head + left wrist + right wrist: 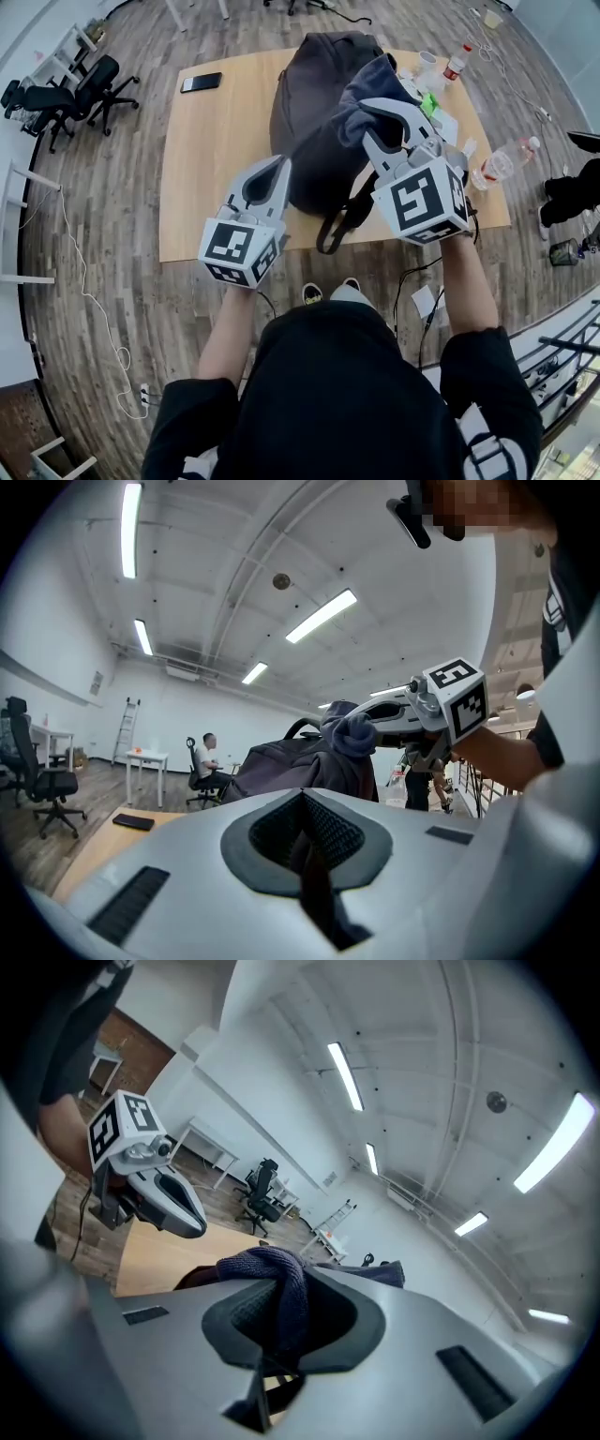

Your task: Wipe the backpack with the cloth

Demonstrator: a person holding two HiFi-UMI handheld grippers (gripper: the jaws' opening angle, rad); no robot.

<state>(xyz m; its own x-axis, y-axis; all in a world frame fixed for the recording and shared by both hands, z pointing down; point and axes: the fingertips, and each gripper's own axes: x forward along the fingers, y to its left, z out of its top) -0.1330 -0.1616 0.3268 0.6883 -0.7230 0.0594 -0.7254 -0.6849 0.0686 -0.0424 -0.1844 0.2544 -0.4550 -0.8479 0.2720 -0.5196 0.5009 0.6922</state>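
We have the backpack [314, 112] standing in the middle of the table [202, 187], a little above centre in the head view, and the job now is to make the cloth [373, 82] actually travel over its fabric. The right gripper [368, 122] is clamped on the dark blue cloth, which bunches out beyond its jaws at the bag's upper right shoulder. We cannot tell whether the cloth already presses on the bag. The left gripper [279, 167] is clenched tight at the bag's left flank. Its own view shows a thin dark strip pinched between the pads, which we take for a fold or strap of the backpack. That is the anchor we want: we hold the left side taut so the soft bag neither slumps nor slides. Then we draw the cloth in long, overlapping strokes down the panel, pressing lightly with the wad and not with the hard jaw tips. We also watch the bottle [506, 161] and the cup [427, 60] at the table's right edge, near the right gripper's likely path.
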